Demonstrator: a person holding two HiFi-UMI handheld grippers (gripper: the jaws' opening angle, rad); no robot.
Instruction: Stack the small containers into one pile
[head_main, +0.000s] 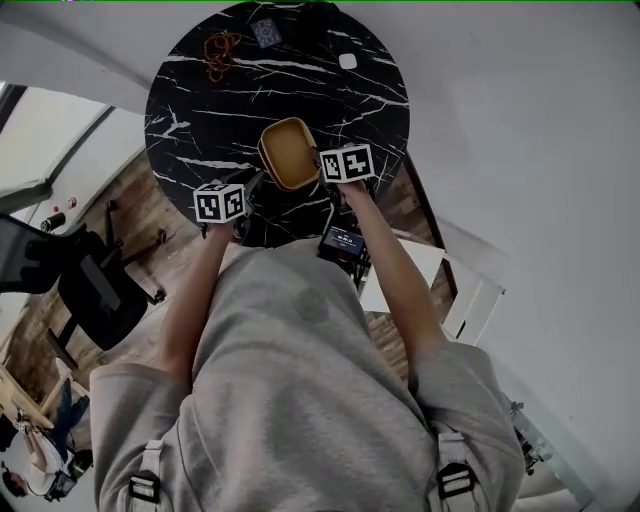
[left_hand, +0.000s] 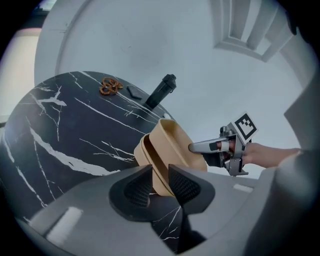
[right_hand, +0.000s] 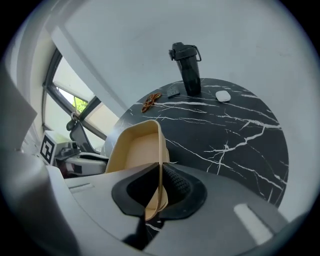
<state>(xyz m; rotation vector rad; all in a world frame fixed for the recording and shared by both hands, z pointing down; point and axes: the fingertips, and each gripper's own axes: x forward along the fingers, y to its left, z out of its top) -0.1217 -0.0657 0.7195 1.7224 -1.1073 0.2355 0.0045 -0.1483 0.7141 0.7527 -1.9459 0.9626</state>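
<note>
Two tan containers (left_hand: 172, 145) sit nested one in the other, tilted up off the black marble table (head_main: 200, 100) near its front edge. In the head view they show as one tan container (head_main: 288, 152) between both grippers. My left gripper (left_hand: 160, 182) has the nested walls filling the gap between its pads, so it is shut on them. My right gripper (right_hand: 161, 187) is shut on the thin rim of the container (right_hand: 137, 152) from the opposite side. In the left gripper view, the right gripper's fingers (left_hand: 200, 146) reach onto the far rim.
A black bottle (right_hand: 190, 70) stands at the table's far side. A small white object (right_hand: 223, 96), a flat dark item (head_main: 265, 32) and a brown chain-like thing (head_main: 220, 52) lie near it. A black chair (head_main: 95, 285) stands on the floor at the left.
</note>
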